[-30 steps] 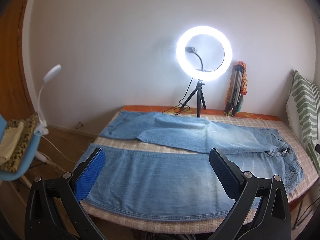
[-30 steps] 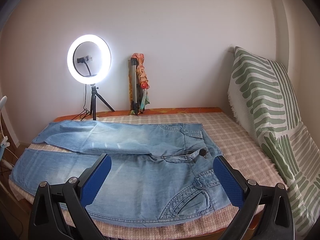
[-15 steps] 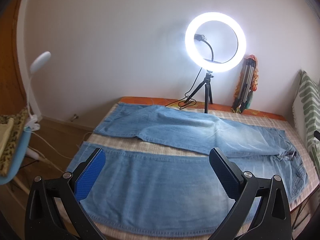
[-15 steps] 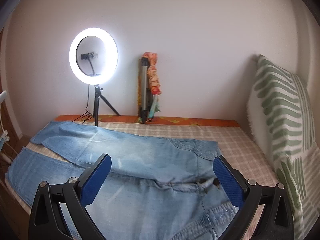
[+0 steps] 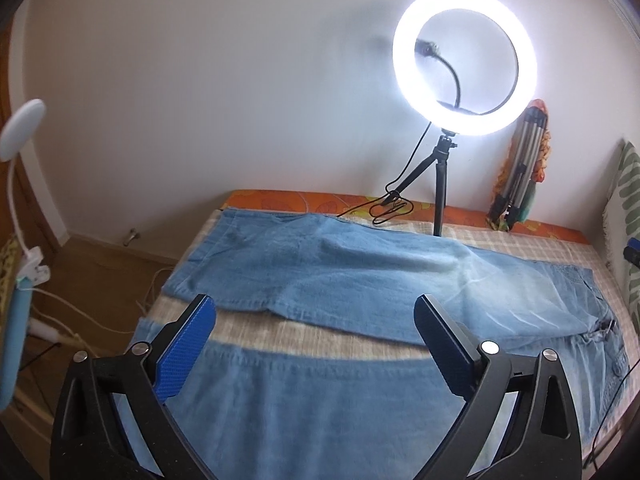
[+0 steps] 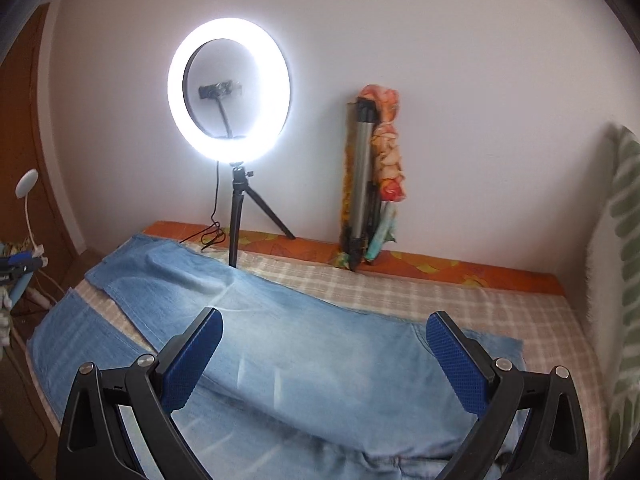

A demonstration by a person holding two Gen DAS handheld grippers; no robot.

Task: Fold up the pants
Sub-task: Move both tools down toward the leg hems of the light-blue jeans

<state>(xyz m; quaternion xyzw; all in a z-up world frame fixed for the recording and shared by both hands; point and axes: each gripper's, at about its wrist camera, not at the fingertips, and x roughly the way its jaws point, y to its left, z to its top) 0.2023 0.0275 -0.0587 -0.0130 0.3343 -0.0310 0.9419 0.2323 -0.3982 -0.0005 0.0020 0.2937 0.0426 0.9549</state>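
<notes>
The left gripper [image 5: 314,322] and right gripper [image 6: 322,334] hovered over the jeans [image 5: 360,272], fingers spread apart and empty. The jeans lay flat on the bed [image 6: 460,300], legs splayed, before the ring light [image 6: 229,92]. No legible writing showed.

We look from two wrist cameras, each low and close over the bed [image 5: 248,324], facing the far wall. The left view sits nearer the foot end, the right nearer the pillow [image 6: 618,248]. Both share the ring light [image 5: 464,62] and jeans [image 6: 304,360].
</notes>
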